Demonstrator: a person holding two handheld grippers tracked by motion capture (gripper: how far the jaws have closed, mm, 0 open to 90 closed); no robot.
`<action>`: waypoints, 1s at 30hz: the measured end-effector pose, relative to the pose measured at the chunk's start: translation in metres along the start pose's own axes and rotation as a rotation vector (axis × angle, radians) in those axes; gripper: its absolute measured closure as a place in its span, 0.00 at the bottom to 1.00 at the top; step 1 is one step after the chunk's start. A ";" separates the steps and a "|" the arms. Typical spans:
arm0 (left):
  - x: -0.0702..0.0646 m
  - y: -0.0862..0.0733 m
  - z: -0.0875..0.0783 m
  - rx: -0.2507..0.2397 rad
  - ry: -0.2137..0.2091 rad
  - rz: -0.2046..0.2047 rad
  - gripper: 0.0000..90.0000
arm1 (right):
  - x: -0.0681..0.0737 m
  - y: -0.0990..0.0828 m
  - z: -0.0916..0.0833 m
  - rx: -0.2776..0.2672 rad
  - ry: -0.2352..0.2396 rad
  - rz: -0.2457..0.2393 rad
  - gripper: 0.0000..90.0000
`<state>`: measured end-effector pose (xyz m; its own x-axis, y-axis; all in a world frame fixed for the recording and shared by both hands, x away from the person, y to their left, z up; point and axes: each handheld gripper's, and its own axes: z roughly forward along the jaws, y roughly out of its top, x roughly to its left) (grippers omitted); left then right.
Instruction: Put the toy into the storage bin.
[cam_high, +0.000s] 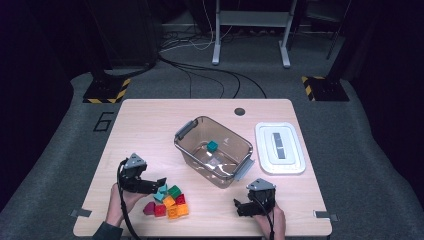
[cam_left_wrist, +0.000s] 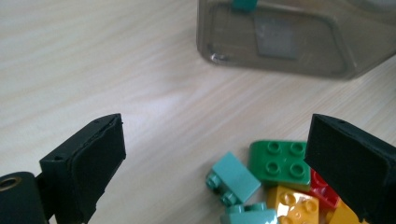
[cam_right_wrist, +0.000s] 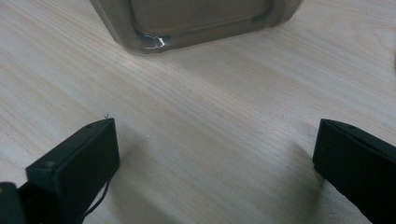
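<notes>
On a pale wooden table (cam_high: 150, 125) ringed by grey carpet (cam_high: 60, 135), the left gripper (cam_high: 161, 182) gapes unclenched beside the bricks (cam_high: 170, 200); right gripper (cam_high: 236, 206) likewise spread.

The pale wooden table (cam_high: 150, 125) shows fine grain under a smooth, matt finish. The clear smoky plastic box (cam_high: 192, 150) at the centre is glossy, catching highlights at its corners. Near left, the studded plastic bricks (cam_left_wrist: 279, 161) look smooth with a soft sheen. The white lid (cam_high: 265, 150), far right, seems matt plastic.
</notes>
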<state>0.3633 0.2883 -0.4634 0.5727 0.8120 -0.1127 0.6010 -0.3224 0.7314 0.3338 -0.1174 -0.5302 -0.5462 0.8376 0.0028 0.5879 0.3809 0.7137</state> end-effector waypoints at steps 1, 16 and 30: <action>0.001 -0.007 0.005 0.018 -0.003 -0.007 0.05 | 0.000 0.000 0.000 0.000 0.000 0.000 0.00; 0.000 -0.020 0.020 0.076 -0.027 0.015 0.18 | 0.000 0.000 0.000 0.002 0.002 -0.002 0.00; -0.003 -0.018 0.028 0.141 -0.065 0.054 0.59 | 0.000 0.000 0.000 0.001 0.002 -0.003 0.00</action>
<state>0.3663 0.2785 -0.4952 0.6383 0.7600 -0.1221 0.6378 -0.4334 0.6367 0.3338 -0.1175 -0.5301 -0.5490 0.8358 0.0020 0.5870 0.3838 0.7128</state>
